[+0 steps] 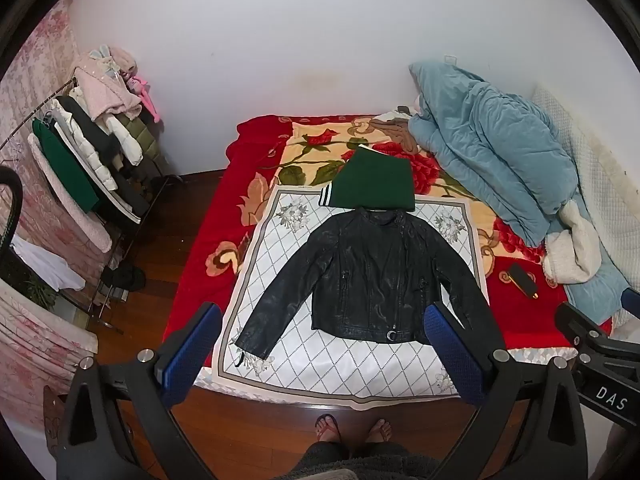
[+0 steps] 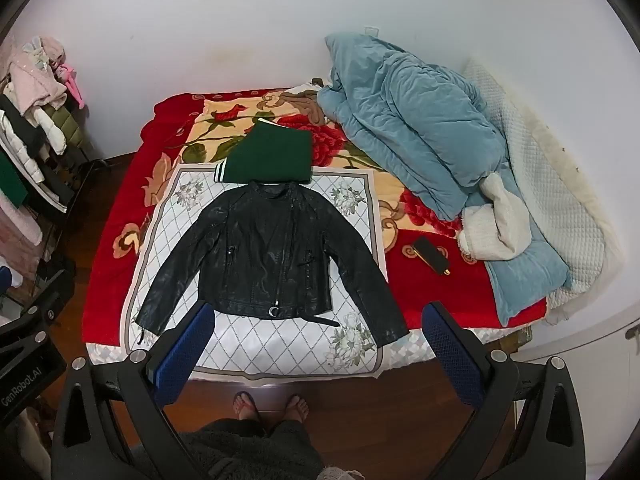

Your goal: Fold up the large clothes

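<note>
Here, each hand-held gripper, left (image 1: pixel 322 322) and right (image 2: pixel 320 322), gapes empty above the flat black jacket (image 2: pixel 268 260).

You see a jacket (image 1: pixel 370 276) of glossy, creased black leather with metal zips, lying on a smooth, satiny white cloth (image 1: pixel 280 240). Beyond it sits a matt green knit (image 1: pixel 374 184). The red blanket (image 1: pixel 200 232) looks plush, the blue quilt (image 1: pixel 492 160) soft and velvety, the floor (image 1: pixel 152 256) polished wood.

blue quilt (image 1: pixel 492 152) heaped on red floral blanket (image 1: pixel 200 240); clothes rack (image 1: pixel 80 140) left; black phone (image 2: pixel 430 256) near quilt.
</note>
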{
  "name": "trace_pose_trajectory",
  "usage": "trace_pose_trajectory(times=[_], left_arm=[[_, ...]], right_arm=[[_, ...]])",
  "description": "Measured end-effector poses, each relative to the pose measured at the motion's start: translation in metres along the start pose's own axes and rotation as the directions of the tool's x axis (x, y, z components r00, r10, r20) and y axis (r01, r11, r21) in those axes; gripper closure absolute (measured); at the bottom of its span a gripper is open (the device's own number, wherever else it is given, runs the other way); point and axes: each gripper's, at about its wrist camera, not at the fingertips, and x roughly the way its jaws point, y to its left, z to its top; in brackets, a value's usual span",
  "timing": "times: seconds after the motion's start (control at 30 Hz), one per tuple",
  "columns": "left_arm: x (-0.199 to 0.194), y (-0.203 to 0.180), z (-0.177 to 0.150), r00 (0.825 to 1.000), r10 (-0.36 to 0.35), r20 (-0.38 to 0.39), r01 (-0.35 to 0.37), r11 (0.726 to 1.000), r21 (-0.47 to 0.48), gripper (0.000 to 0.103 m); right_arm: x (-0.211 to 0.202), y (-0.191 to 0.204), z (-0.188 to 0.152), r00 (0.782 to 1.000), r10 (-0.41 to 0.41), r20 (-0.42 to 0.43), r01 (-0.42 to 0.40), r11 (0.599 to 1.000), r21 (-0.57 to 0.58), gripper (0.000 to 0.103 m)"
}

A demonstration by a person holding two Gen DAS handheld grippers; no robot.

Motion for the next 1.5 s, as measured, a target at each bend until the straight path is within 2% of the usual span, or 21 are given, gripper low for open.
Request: trace_pose_trajectory(times=[1.1,1.4,1.5], left_arm=[[0.0,0.0,0.0,1.0,0.006,0.004,-0.006,1.0,0.004,0.0],[0.001,0.0,0.001,1.0,0.01,0.011,-0.01,1.0,0.003,0.0],[0.016,0.005,0.003,0.999,0.033,0.035,-0.033,0.999,0.005,0.0]], right_arm=[[-0.001,0.0,-0.001,1.0,0.003,-0.001,-0.003,1.0,0.0,0.0],[0.007,0.005,-0.002,1.0,0.006,-0.01,-0.006,1.0,0.013,0.0],[0.022,0.018,0.004,0.999,0.019,-0.028,-0.017,0.999,0.051,0.0]])
